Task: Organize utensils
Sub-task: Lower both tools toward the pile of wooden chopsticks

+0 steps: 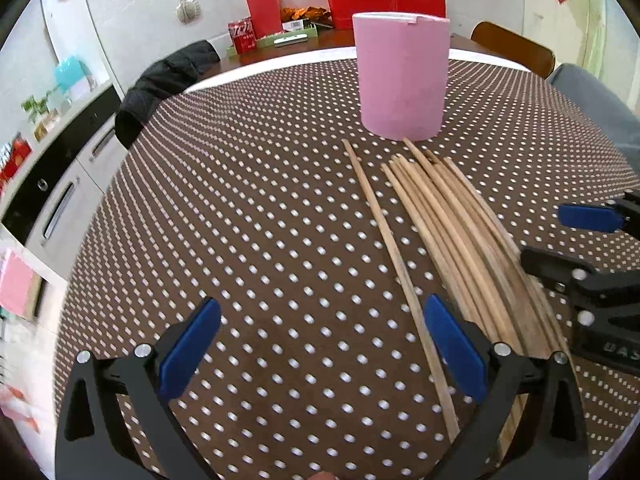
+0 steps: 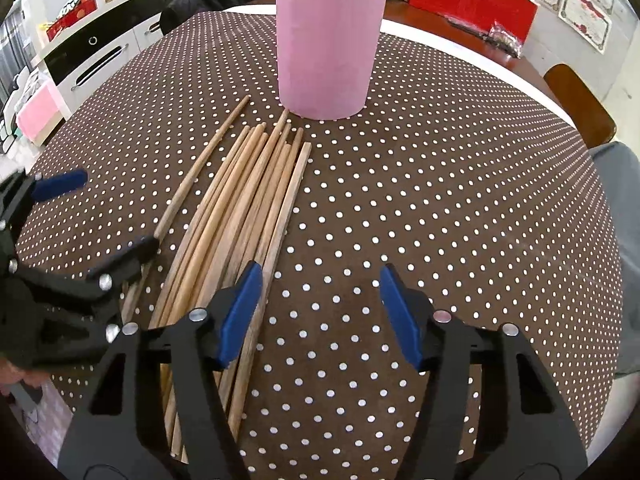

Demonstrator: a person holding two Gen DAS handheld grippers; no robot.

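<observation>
Wooden chopsticks (image 2: 244, 216) are lying bundled on the dotted brown tablecloth (image 2: 440, 200), mid-frame, tips just short of the upright pink holder (image 2: 330, 44), with one stick (image 1: 394, 264) lying apart. Both claws are standing apart, gripping nothing: right gripper (image 2: 320, 312) lower centre beside the bundle, left gripper (image 1: 320, 352) straddling bare cloth.

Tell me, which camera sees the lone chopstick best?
The left wrist view: the lone chopstick runs nearly whole, apart from the bundle. In the right wrist view the other gripper hides its near end.
</observation>
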